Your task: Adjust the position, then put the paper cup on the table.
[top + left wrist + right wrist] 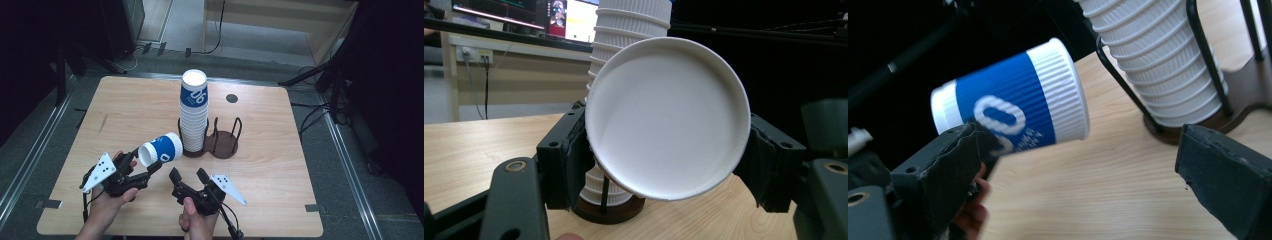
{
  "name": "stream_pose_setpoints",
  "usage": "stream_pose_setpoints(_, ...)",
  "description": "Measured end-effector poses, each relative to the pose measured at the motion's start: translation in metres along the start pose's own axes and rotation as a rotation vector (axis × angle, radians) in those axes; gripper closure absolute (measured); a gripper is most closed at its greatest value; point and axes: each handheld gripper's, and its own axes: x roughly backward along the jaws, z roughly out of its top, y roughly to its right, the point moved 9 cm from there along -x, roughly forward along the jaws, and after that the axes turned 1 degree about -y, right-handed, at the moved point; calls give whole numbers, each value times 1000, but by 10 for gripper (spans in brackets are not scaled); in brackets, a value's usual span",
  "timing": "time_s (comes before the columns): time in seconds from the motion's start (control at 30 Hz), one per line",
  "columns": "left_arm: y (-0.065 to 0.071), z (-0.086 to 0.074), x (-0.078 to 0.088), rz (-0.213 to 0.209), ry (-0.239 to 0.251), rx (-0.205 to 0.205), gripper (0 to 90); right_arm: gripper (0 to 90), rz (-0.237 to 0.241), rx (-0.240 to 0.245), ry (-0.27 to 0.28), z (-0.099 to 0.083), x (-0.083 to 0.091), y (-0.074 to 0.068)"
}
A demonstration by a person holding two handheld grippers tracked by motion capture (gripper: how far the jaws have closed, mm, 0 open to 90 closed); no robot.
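- Left gripper (146,167) is clamping a single blue-and-white paper cup (161,149), jaws pressing on opposite sides of it; the cup is lying tilted, held clear of the table (125,105).
- In the left gripper view the cup's (667,117) flat white base is facing the camera, with the black jaws hugging it left and right.
- The cup is sitting just left of the cup stack (194,112), near its lower part; can't tell from the high view whether they're touching.
- The stack is standing upright in one ring of a dark two-ring wire holder (220,140) at table centre; the ring to its right is holding nothing.
- The top cup of the stack is showing the same blue band with white print.
- Right gripper (189,176) is sitting open, jaws spread wide, gripping nothing, hovering low near the front edge, just right of the left gripper.
- In the right gripper view the cup (1013,107) is showing between its own spread jaws, blue band and ribbed white rim visible, with the stack (1158,60) and holder wires behind it.
- Both of the person's hands are coming in from the bottom edge, left hand (112,197) and right hand (197,222) wrapped around the gripper handles.
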Motion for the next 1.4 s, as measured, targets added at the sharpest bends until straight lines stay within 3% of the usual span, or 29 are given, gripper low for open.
stream_pose_setpoints(0.3,5,-1,-3,-13,11,-14,296,44,101,-388,-62,1,-9,-7)
stream_pose_setpoints(0.47,7,-2,-4,-17,12,-18,296,44,137,-539,-89,1,-15,-11)
stream_pose_setpoints(0.63,11,-2,-5,-27,16,-29,296,44,158,-640,-93,2,-21,-12)
stream_pose_setpoints(0.73,13,-3,-6,-32,18,-32,296,44,185,-729,-106,2,-24,-14)
stream_pose_setpoints(1.17,17,-3,-5,-53,29,-33,296,36,190,-830,-107,5,-33,-9)
stream_pose_setpoints(1.23,18,-3,-4,-54,28,-36,296,34,209,-854,-117,5,-34,-10)
stream_pose_setpoints(1.4,21,-3,-5,-67,28,-39,296,32,211,-873,-125,4,-38,-11)
